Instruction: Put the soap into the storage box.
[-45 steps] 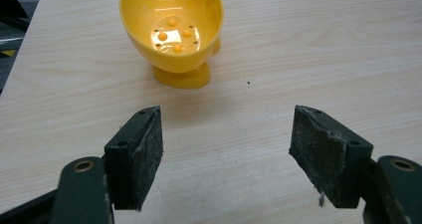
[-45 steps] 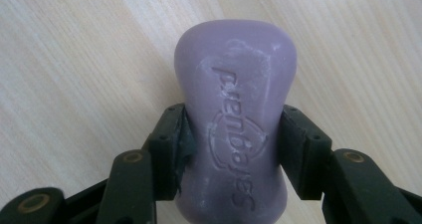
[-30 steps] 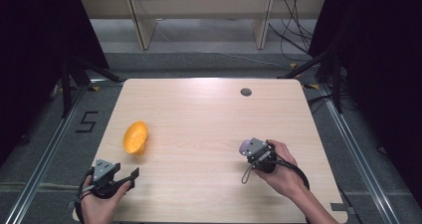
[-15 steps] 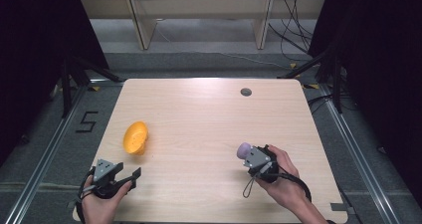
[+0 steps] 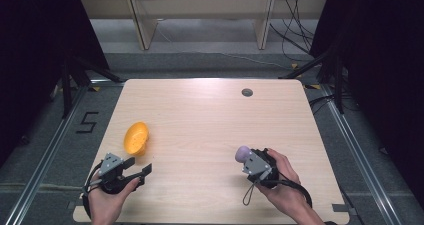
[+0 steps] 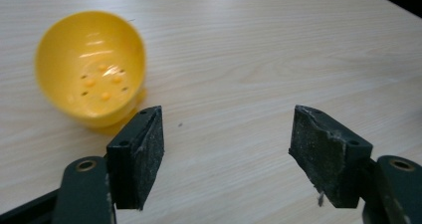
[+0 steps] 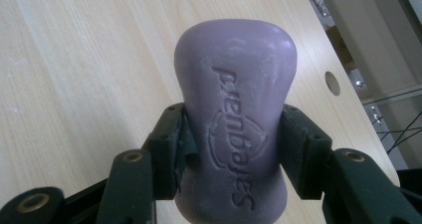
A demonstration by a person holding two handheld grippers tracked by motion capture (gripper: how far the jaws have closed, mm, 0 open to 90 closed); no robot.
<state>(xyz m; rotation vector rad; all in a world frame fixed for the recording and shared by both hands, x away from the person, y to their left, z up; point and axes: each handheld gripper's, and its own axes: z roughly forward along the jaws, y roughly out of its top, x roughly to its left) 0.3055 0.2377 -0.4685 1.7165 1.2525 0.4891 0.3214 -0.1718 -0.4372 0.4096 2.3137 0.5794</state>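
A purple soap bar [image 7: 234, 114] with embossed lettering sits between the jaws of my right gripper [image 7: 231, 149], which is shut on its sides. In the high view that right gripper [image 5: 250, 160] is at the near right of the table, and the soap bar [image 5: 243, 154] sticks out to the left. A yellow bowl [image 5: 136, 137] lies tilted on its side at the near left. My left gripper [image 5: 138, 165] hovers just in front of it, open and holding nothing. In the left gripper view the bowl [image 6: 92, 67] is beyond the left jaw, its inside facing me, and the left gripper [image 6: 226, 159] is spread wide.
The light wooden table [image 5: 210, 115] has a round cable hole [image 5: 247, 92] near its far edge, also the cable hole [image 7: 332, 83] in the right gripper view. Dark floor and metal frame legs [image 5: 65, 85] surround the table. A cable loop [image 5: 248, 195] trails from the right gripper.
My right hand has drawn back a little toward the near edge and turned, so the purple soap now points left. The left gripper and the bowl have stayed put.
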